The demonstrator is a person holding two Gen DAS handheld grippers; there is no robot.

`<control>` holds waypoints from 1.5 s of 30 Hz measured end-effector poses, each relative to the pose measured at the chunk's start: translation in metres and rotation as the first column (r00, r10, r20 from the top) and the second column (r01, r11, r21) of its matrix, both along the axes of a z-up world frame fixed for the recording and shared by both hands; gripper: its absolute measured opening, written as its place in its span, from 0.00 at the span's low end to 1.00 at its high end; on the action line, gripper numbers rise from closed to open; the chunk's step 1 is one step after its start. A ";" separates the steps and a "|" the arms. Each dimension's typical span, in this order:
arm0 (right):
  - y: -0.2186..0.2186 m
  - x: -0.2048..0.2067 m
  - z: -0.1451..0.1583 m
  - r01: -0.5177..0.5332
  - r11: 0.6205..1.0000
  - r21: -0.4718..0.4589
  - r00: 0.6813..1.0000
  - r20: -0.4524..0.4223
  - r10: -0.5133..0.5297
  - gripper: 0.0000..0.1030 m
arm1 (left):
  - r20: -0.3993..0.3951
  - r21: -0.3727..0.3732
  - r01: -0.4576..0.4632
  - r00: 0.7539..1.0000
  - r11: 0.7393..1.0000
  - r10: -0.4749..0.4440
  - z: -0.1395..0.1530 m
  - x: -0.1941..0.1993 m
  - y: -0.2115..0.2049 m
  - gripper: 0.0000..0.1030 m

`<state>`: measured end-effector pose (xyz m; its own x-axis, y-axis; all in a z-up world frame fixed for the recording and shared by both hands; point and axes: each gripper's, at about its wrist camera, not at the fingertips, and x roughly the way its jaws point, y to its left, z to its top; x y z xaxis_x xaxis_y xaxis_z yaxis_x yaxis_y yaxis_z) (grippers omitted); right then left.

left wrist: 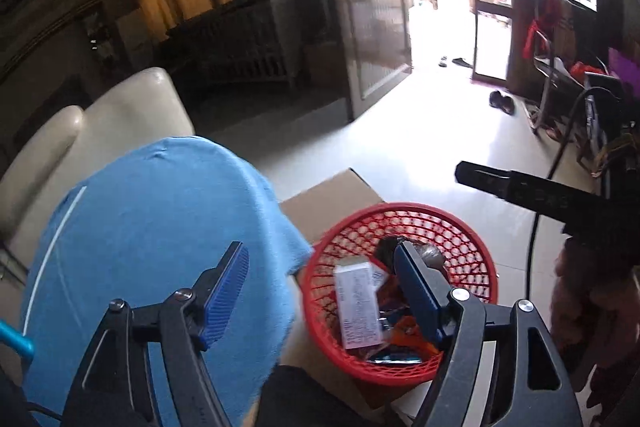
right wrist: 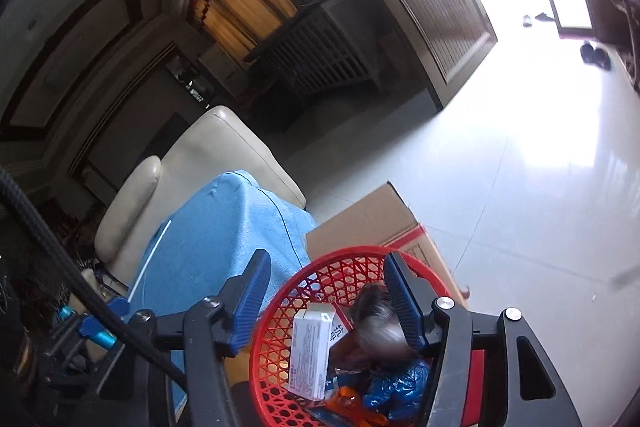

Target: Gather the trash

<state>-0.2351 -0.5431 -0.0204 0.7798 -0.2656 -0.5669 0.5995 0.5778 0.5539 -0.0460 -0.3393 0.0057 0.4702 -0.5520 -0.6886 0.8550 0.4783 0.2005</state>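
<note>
The red basket [left wrist: 400,291] sits in the lower middle of the left wrist view, on a cardboard box [left wrist: 332,195], just beside a surface covered with a blue cloth [left wrist: 160,227]. It already holds trash: a white carton [left wrist: 358,303] lying with its long axis running from the lower edge of the frame up toward the middle, some orange wrappers [right wrist: 352,403], and a crumpled blue bag [right wrist: 404,387].

The left gripper [left wrist: 320,287] is about half open and holds nothing; one finger is over the cloth, the other over the basket. The right gripper [right wrist: 326,291] is also about half open and empty. In its view the basket lies directly below and between the fingers, so I judge the right hand to be nearer. A grey blurred piece [right wrist: 380,327] lies just under its right finger; I cannot tell if they touch.
</note>
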 end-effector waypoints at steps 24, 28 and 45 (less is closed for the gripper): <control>0.157 0.064 0.125 -0.244 0.917 -0.315 0.967 -0.013 0.253 0.64 | 0.173 -0.199 -0.394 0.887 0.897 0.428 0.096 0.028 0.178 0.88; 0.194 0.079 0.142 -0.310 0.886 -0.345 0.946 -0.017 0.324 0.64 | 0.183 -0.215 -0.483 0.834 0.849 0.521 0.105 0.030 0.213 0.88; 0.343 0.138 0.157 -0.542 0.734 -0.409 0.824 -0.085 0.560 0.64 | 0.197 -0.310 -0.673 0.646 0.672 0.738 0.126 0.030 0.350 0.88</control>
<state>-0.0975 -0.2003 0.1362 0.8809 0.0248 -0.4727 0.0886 0.9724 0.2160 -0.0156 0.0108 0.1319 0.9237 -0.0704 -0.3765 0.1578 0.9657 0.2064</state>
